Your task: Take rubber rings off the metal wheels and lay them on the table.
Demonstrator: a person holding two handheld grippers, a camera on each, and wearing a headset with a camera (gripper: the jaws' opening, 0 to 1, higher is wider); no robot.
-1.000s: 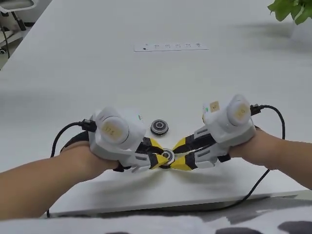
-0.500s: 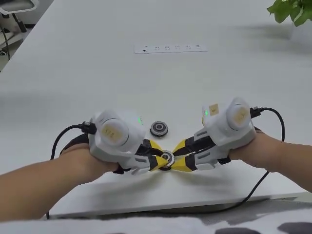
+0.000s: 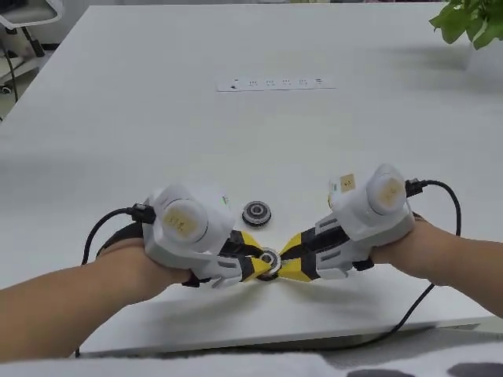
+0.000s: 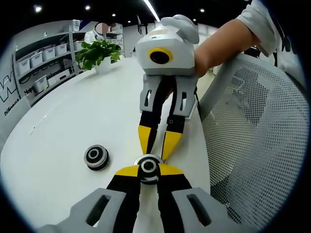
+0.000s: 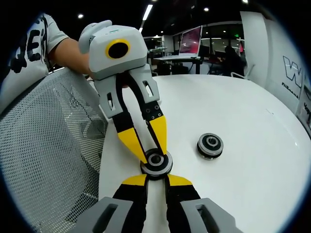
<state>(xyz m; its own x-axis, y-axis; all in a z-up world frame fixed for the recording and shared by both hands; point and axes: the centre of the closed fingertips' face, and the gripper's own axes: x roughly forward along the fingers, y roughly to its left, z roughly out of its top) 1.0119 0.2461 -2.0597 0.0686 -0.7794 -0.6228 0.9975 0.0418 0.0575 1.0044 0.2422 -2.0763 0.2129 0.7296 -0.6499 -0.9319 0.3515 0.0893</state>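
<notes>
A small metal wheel with a black rubber ring (image 3: 267, 259) hangs just above the white table (image 3: 157, 118) near its front edge. Both grippers meet on it from opposite sides. My left gripper (image 3: 253, 265) is shut on the wheel (image 4: 148, 166), its yellow tips on either side. My right gripper (image 3: 286, 265) is shut on the same wheel (image 5: 156, 162) from the other side. A second wheel (image 3: 256, 211) with its black ring lies flat on the table just behind them, also in the left gripper view (image 4: 96, 156) and the right gripper view (image 5: 210, 144).
A white power strip (image 3: 275, 81) lies far back on the table. A green plant (image 3: 468, 20) stands at the back right corner. A mesh chair back (image 4: 252, 136) is close behind the table's front edge. Cables trail from both grippers.
</notes>
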